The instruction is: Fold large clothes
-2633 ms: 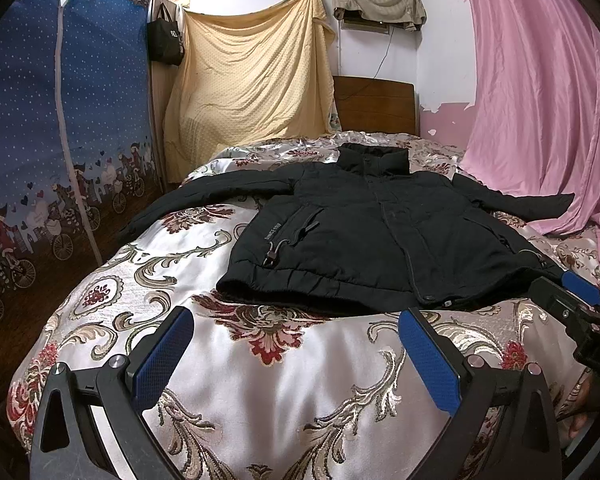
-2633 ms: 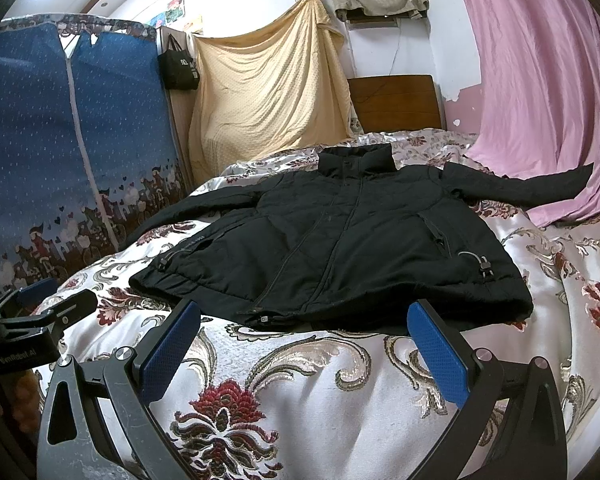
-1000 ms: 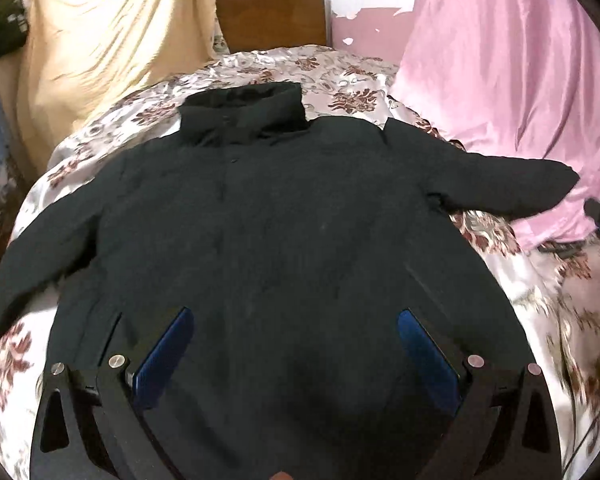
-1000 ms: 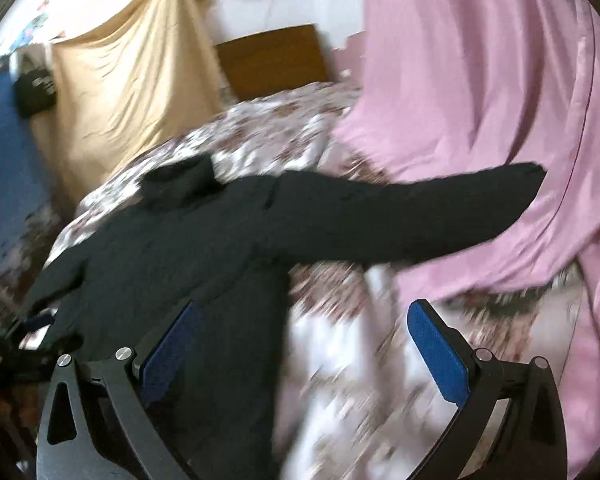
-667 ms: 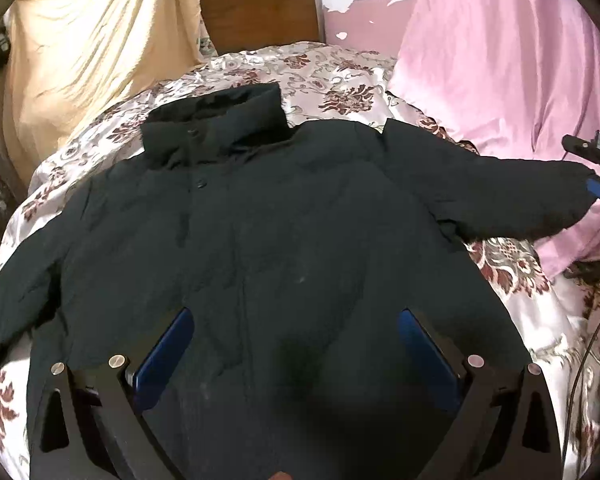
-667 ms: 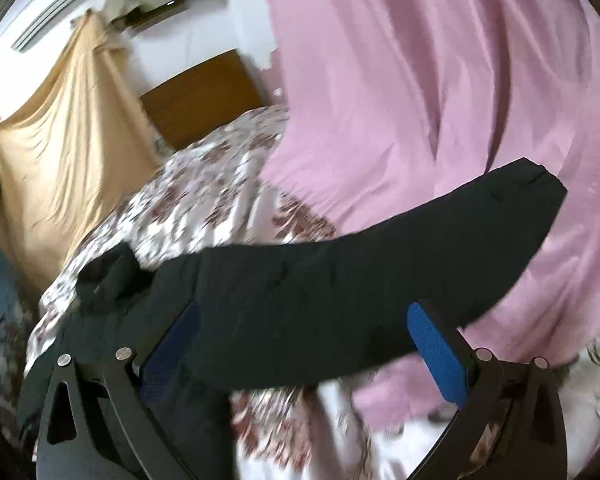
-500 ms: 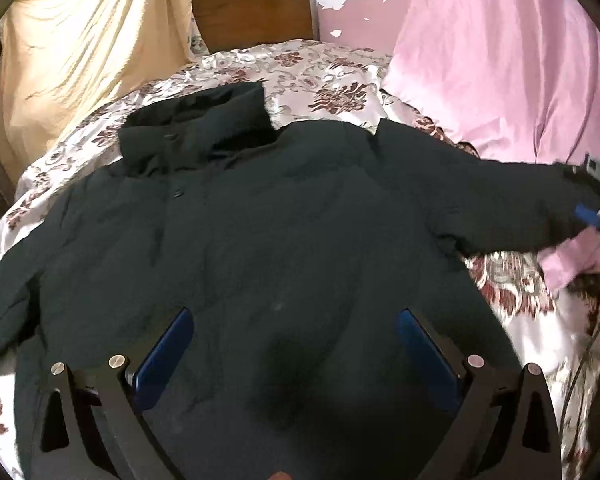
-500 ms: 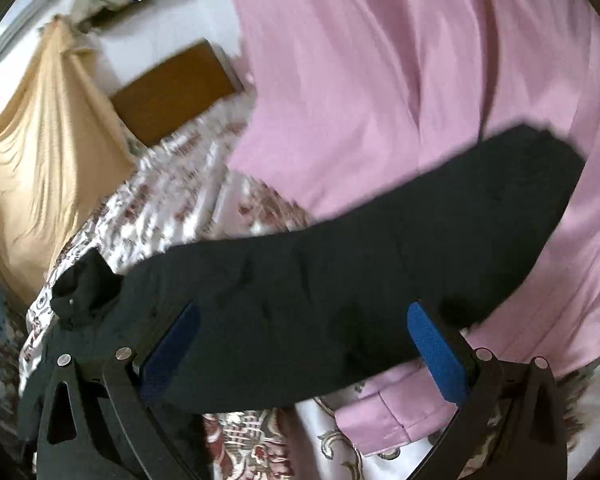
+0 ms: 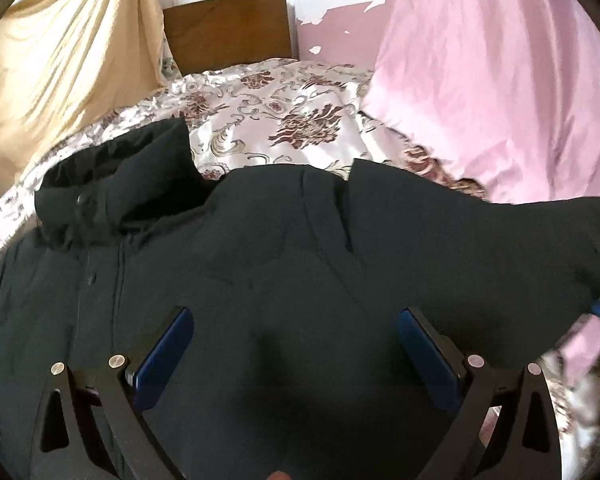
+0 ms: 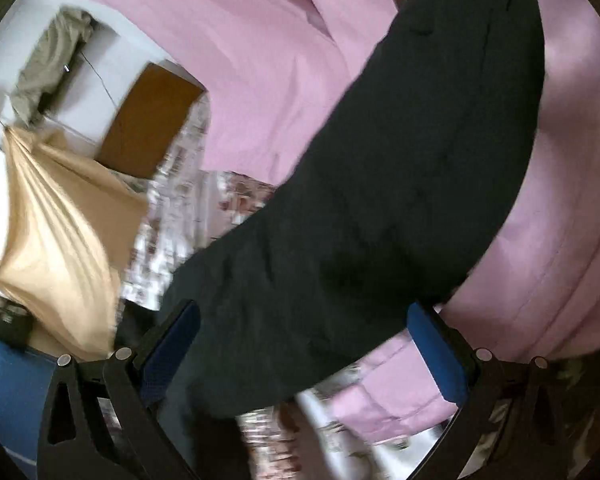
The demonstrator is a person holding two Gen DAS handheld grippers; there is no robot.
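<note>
Both grippers' fingers wide, gripping nothing. Left gripper (image 9: pixel 292 344) hovers over jacket (image 9: pixel 260 264) chest on bed (image 9: pixel 284 120). Right gripper (image 10: pixel 304 340), tilted, straddles sleeve (image 10: pixel 400 184) against pink curtain (image 10: pixel 260 40).

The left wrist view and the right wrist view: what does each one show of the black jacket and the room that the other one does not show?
Only the left wrist view shows the jacket's collar, its buttoned front and its body, under the open left claw.

Only the right wrist view shows the cloth on the wall shelf and a blue panel; the open right claw spans the sleeve.

Both show the black jacket, its sleeve, the pink curtain, the wooden headboard, the yellow cloth and the floral bedspread.
</note>
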